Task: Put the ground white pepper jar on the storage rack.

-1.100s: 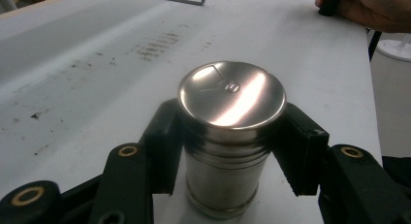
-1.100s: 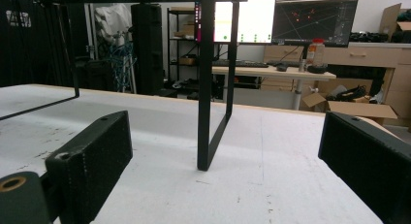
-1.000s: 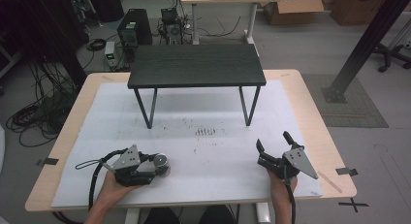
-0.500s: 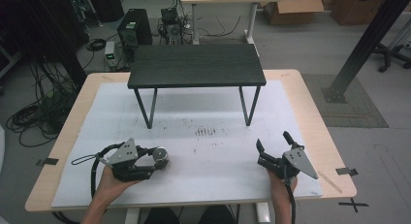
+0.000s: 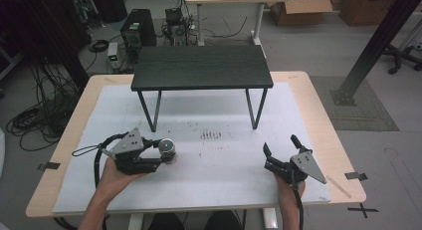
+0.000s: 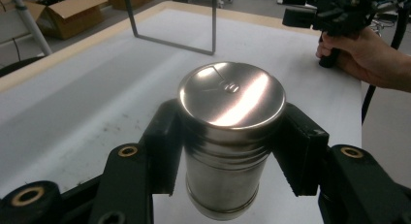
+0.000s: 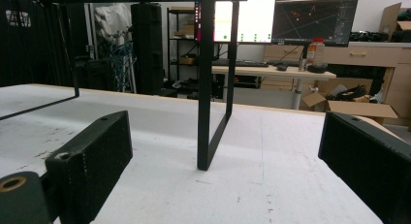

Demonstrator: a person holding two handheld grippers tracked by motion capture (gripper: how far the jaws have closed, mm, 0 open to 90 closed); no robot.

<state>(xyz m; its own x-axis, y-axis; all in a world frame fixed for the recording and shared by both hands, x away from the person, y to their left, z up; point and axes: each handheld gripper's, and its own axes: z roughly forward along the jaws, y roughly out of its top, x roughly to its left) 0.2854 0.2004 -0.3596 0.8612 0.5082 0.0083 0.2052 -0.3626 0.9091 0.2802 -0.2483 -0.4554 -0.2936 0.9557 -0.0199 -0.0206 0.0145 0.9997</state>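
Left gripper (image 5: 166, 153) fingers (image 6: 162, 136) clamping steel can (image 6: 228, 132), level above table (image 5: 239, 170)

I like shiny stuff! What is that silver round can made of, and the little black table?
The silver round can looks like polished metal: it mirrors the lights. The little black table seems to have a matte, wood-grained top, possibly laminate, on thin dark legs, probably metal.

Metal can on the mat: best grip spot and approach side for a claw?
Grip the can across its round side wall, just under the lid rim, coming in level from the side. It stands upright, the wall is straight and ribbed, and the flat lid offers no edge to pinch. The left claw holds it this way, one pad on each opposite side.
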